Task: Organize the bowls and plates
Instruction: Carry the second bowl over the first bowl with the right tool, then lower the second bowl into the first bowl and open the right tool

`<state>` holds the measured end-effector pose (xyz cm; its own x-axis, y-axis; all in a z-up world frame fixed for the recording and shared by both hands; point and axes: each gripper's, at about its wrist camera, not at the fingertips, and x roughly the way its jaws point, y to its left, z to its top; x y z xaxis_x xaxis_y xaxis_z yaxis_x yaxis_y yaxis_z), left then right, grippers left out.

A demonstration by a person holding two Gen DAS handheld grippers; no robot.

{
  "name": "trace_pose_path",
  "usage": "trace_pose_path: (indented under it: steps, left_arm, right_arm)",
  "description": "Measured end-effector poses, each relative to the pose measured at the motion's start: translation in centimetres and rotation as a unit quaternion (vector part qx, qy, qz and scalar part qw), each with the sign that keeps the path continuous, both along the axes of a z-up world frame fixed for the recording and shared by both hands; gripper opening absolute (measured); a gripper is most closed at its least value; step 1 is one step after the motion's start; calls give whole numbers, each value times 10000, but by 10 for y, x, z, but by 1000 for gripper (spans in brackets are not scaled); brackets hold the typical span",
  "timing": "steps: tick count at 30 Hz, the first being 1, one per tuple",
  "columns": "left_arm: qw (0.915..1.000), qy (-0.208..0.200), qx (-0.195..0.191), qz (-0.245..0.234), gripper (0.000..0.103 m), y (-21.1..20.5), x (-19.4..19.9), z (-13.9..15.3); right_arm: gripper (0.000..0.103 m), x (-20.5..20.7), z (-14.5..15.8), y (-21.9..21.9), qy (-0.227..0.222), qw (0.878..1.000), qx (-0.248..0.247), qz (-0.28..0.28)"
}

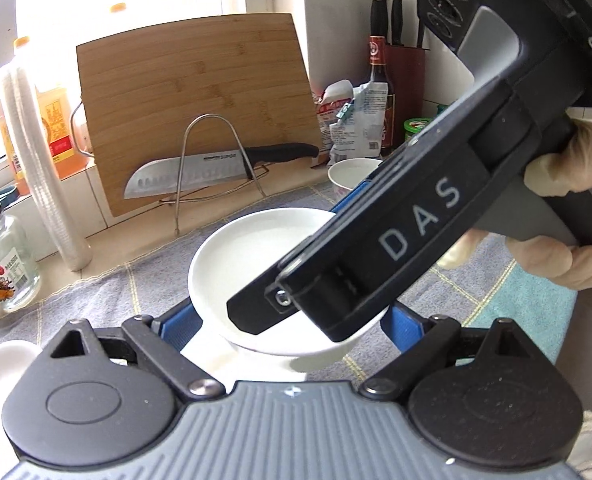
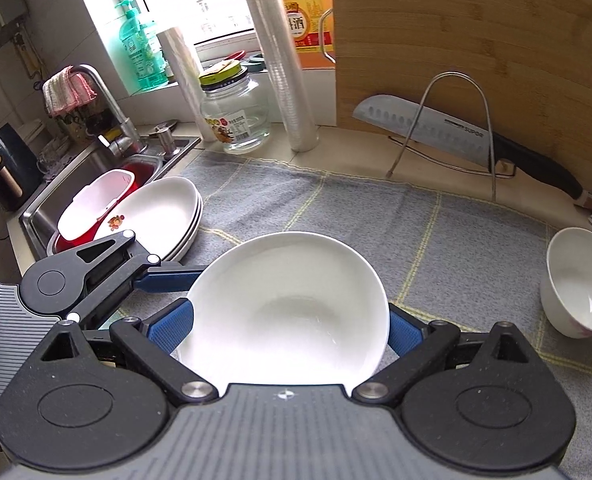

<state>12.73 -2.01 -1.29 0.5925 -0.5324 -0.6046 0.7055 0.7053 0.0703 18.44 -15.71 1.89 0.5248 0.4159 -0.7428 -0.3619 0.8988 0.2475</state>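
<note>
Both grippers are sharing one white plate (image 2: pixel 284 304) over the grey mat (image 2: pixel 435 232): right gripper (image 2: pixel 288 320) is clamping its rim, left gripper (image 1: pixel 292 316) is straddling it too, though I can't tell if its pads are biting. If they're drifting apart, it's probably slipping, maybe clipping the bowl (image 2: pixel 579 280) near the mat's right edge.

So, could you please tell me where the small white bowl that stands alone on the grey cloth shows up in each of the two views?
Left wrist view: the small white bowl sits right of centre in the middle distance, partly hidden behind the right hand-held gripper.
Right wrist view: it stands at the far right edge, on the grey cloth.
Shared landmark: the knife on the wire rack against the wooden cutting board.
</note>
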Motion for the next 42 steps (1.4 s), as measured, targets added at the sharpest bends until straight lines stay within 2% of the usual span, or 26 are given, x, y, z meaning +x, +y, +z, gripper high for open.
trace_pose_path:
  steps: [14,42]
  left_arm:
    - [9991,81,120,404,94,28,6,-12]
    - [9983,267,312,422,94,30,17,-25]
  right_arm:
    - [101,16,-14,39,14,9993,-35,375]
    - [101,25,-34,56,182,9982,-333,472]
